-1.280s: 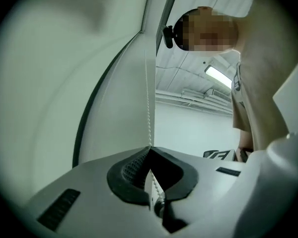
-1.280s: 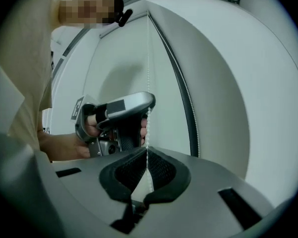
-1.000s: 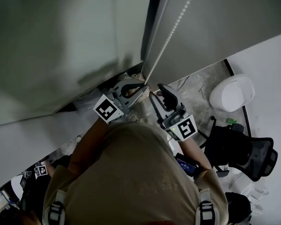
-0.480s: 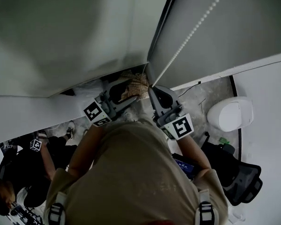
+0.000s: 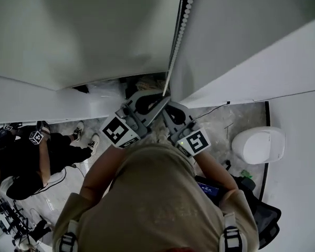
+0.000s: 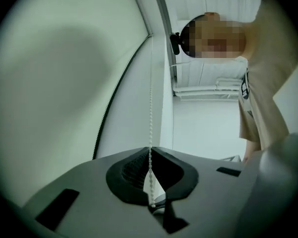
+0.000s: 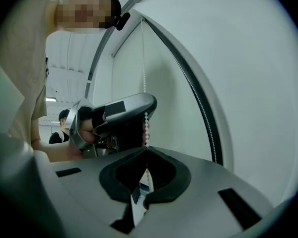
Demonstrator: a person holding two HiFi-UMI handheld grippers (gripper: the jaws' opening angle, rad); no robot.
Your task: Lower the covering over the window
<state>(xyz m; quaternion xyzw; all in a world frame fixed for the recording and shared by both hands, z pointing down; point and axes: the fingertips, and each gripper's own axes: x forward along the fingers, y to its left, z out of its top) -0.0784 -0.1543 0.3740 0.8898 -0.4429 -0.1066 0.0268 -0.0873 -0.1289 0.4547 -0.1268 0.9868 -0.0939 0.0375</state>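
Note:
A white bead chain [image 5: 179,33] hangs down beside the pale window covering [image 5: 241,25] and the dark window frame [image 5: 174,41]. My left gripper [image 5: 165,95] is shut on the chain [image 6: 150,108]; its jaws have just been closing with the beads between the pads [image 6: 150,151]. Just below it, my right gripper [image 5: 168,108] is also shut on the same chain [image 7: 146,125], which passes between its pads [image 7: 147,152]. In the right gripper view the left gripper [image 7: 141,112] sits directly above, chain running from one to the other.
A white sill [image 5: 252,72] juts out on the right. On the floor lie a white rounded object [image 5: 257,143], a black office chair [image 5: 260,217] and a cable [image 5: 210,111]. A person in black [image 5: 26,164] sits at the left.
The left gripper let go of the chain, rose above the right gripper and closed on the beads again. The right gripper closed on the chain and moved slightly down.

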